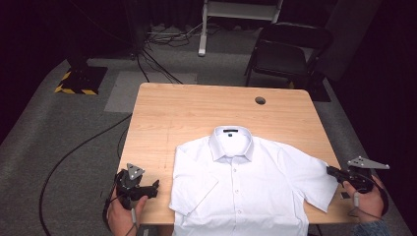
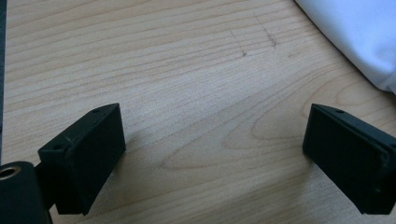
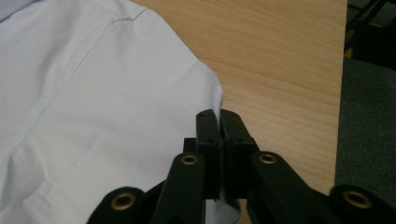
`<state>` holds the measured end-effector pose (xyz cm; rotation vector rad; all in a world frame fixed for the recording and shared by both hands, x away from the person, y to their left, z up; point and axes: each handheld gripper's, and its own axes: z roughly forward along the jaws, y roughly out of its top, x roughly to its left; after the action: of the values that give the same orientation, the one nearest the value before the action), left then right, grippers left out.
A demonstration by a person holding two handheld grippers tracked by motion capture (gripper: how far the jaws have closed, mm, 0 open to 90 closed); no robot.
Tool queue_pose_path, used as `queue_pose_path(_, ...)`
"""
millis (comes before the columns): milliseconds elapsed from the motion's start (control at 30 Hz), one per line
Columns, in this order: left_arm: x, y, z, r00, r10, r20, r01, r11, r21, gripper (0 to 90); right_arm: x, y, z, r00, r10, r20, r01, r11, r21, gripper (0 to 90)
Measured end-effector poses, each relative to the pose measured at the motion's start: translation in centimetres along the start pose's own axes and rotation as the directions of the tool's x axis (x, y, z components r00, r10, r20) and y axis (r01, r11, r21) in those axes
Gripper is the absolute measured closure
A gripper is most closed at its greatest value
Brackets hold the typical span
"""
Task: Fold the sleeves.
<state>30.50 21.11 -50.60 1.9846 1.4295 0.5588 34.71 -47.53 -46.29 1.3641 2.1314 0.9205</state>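
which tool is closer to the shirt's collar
Neither by much, perhaps the left. The left tool sits open on bare table left of the shirt; the right tool is shut on its sleeve edge. The collar lies far from both.

Left tool (image 1: pixel 156 186) held low with jaws spread wide; right tool (image 1: pixel 330 171) has jaws pressed together.

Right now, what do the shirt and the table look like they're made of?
The shirt looks like thin woven cloth, probably cotton or a blend: white, matte, with soft creases and stitched seams. The table looks like pale wood or a wood-look laminate: grain lines and a knot pattern show in the left gripper view, with a smooth, low-sheen surface.
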Motion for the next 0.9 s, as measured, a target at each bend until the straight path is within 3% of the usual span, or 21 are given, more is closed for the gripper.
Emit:
queue_pose_path(333, 0.0, 0.0, 0.0, 1.0, 0.001, 0.0, -0.001, 1.0, 0.001, 5.9, 0.9, 1.2, -1.4, 0.9999, -0.013, 0.006, 0.013, 1.0, -0.028, 87.6)
queue_pose_path(900, 0.0, 0.0, 0.0, 1.0, 0.001, 0.0, -0.001, 1.0, 0.001, 5.9, 3.0, 3.1, -2.8, 0.9985, -0.044, -0.033, 0.042, 0.997, -0.07, 87.5)
